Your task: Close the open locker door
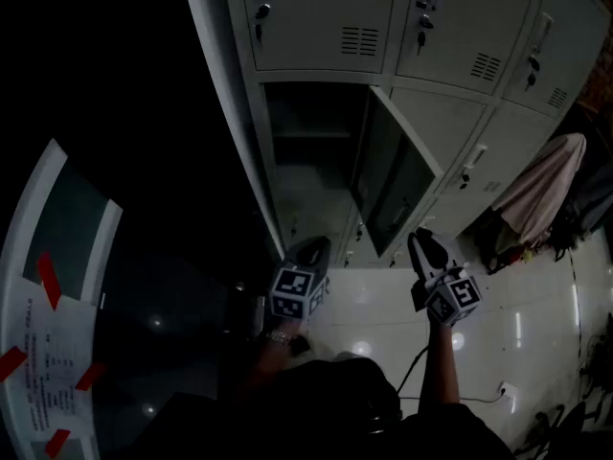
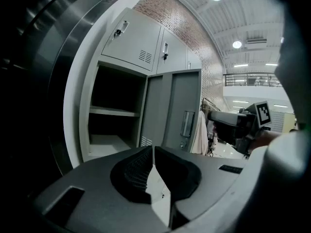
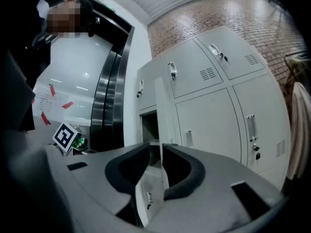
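In the head view the grey locker bank has one open compartment (image 1: 306,147), and its door (image 1: 395,185) swings out to the right. Both grippers hang in front of it, apart from the door. My left gripper (image 1: 311,254) points at the compartment's lower part. My right gripper (image 1: 424,247) sits below the door's free edge. The left gripper view shows the left gripper (image 2: 153,150) with its tips together and empty, the shelf and compartment (image 2: 114,111) and the door (image 2: 176,108) beyond. The right gripper (image 3: 162,147) keeps a narrow empty gap, with the door's edge (image 3: 160,108) far ahead.
Closed lockers (image 1: 326,17) surround the open one. A pale cloth (image 1: 541,192) hangs on a rack at the right. A white panel with red tape (image 1: 48,353) stands at the left. A cable (image 1: 479,397) lies on the glossy floor.
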